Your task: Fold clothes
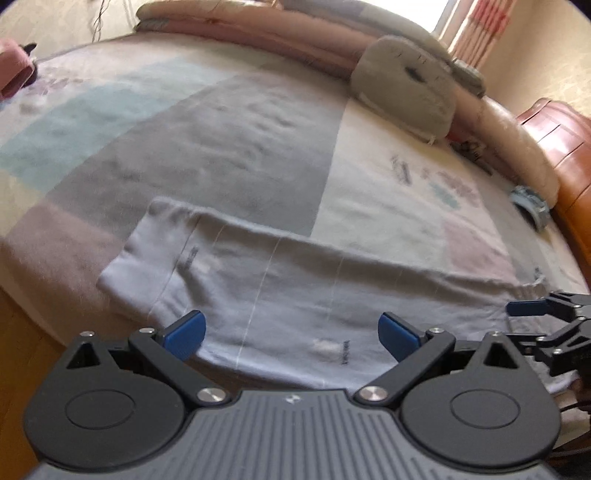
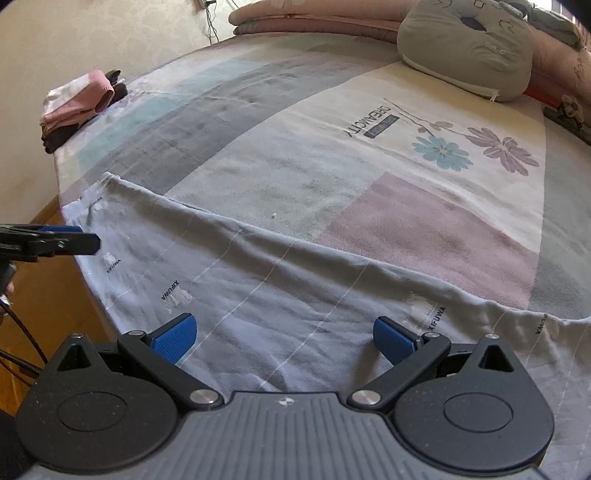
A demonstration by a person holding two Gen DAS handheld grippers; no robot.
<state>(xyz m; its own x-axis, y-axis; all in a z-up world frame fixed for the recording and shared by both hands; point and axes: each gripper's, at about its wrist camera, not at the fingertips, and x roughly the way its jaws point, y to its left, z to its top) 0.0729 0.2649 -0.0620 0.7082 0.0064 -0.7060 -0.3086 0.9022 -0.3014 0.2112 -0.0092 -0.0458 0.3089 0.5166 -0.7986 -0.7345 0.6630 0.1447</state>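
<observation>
We hold the left gripper (image 1: 291, 334) low over the near edge of the bed, its blue-padded fingers spread wide apart with nothing between them. Beneath it lies the pale blue-grey garment with thin white stripes and small "XIFUWA" prints (image 1: 280, 288), spread out flat in a long band along the near side of the patchwork bedsheet of grey, cream, pink and light blue panels (image 1: 236, 147). In the left wrist view the garment's cuffed end lies to the left, over a pink panel, and the picture is somewhat blurred.

Our right gripper (image 2: 284, 339) also hovers just above the same cloth, fingers wide apart and gripping nothing. From its camera the garment (image 2: 258, 291) runs from the bed's left edge across to the right, its far hem lying in a gently rumpled line on the sheet (image 2: 369, 110) (which carries the word "DREAMCITY" and printed flowers). Each gripper shows at the side of the other's view: the right one at the right edge of the left wrist view, the left one at the left edge of the right wrist view.

A grey plush cushion with a stitched face (image 2: 469, 48) rests at the far side against rolled pink bedding (image 2: 314, 18). A small folded stack of pink, white and dark clothes (image 2: 79, 107) sits at the far left corner of the bed.
</observation>
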